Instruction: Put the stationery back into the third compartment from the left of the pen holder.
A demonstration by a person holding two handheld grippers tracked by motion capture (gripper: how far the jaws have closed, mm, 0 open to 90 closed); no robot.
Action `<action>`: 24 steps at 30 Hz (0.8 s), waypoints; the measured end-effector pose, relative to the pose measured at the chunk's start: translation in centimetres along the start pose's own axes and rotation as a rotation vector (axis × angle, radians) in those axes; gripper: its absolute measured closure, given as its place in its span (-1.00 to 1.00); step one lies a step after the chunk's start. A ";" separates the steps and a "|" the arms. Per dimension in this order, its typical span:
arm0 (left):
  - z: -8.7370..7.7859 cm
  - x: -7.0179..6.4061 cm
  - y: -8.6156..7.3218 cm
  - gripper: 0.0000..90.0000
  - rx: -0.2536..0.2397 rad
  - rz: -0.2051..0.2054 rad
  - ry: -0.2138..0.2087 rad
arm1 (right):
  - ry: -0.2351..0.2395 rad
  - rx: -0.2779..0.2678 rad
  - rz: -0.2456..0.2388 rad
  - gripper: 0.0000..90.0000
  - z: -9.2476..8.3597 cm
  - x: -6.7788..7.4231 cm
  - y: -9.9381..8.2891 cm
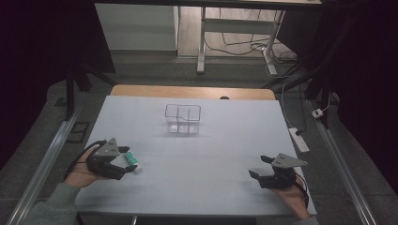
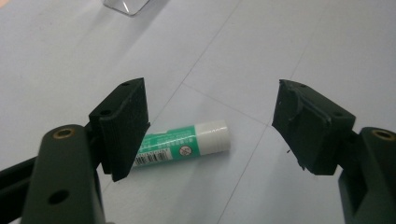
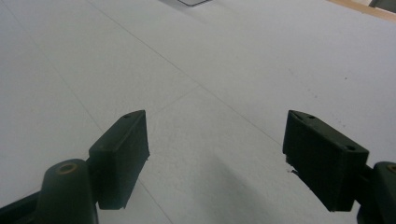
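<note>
Seen from the high view, a person sits at a pale grey surface (image 1: 187,154) holding a black two-jaw claw in each hand. The left claw (image 1: 126,157) hovers low near the front left corner, its jaws spread wide. Just beside it lies a small green and white plastic glue stick (image 1: 131,161), flat on its side. In the left gripper view, the glue stick (image 2: 184,143) lies on the surface beyond the spread jaws, its barcoded end hidden behind the left-hand jaw and its white cap pointing into the gap; neither jaw touches it.

The right claw (image 1: 260,166) rests near the front right corner, well apart from the glue stick. Its jaws are also spread, with nothing between them; the right gripper view shows bare surface beyond them.

Farther back, near the middle of the surface, stands a clear plastic organiser box with divided compartments (image 1: 183,118). It looks empty.

Judging from this, the work is at its very start: the glue stick is not yet gripped or lifted. Closing the left claw on it, lifting it, and probably carrying it to the clear box all remain.
</note>
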State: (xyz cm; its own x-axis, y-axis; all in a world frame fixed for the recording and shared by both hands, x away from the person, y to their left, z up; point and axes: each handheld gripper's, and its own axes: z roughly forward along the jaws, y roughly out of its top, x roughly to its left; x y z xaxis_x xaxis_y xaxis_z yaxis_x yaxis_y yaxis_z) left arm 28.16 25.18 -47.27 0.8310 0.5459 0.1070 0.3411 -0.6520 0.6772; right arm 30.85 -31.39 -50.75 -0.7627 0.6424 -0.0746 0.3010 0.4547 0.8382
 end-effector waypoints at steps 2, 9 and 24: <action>0.0 0.1 0.1 -0.41 0.027 0.035 0.002 | 0.001 0.001 0.001 -0.52 0.0 0.0 0.0; 0.1 0.6 0.2 -0.41 0.044 0.087 -0.028 | 0.002 -0.001 0.000 -0.52 0.2 0.0 0.0; 0.5 0.8 1.3 -0.42 0.125 0.226 -0.074 | 0.007 0.009 -0.010 -0.52 0.4 0.0 0.0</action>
State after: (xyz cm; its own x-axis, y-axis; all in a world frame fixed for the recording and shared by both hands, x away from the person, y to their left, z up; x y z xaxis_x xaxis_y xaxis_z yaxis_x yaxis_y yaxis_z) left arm 29.47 24.51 -46.69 0.9206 0.3421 0.1884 0.1911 -0.8151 0.5469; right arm 31.06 -31.15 -50.96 -0.7697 0.6335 -0.0788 0.2985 0.4663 0.8327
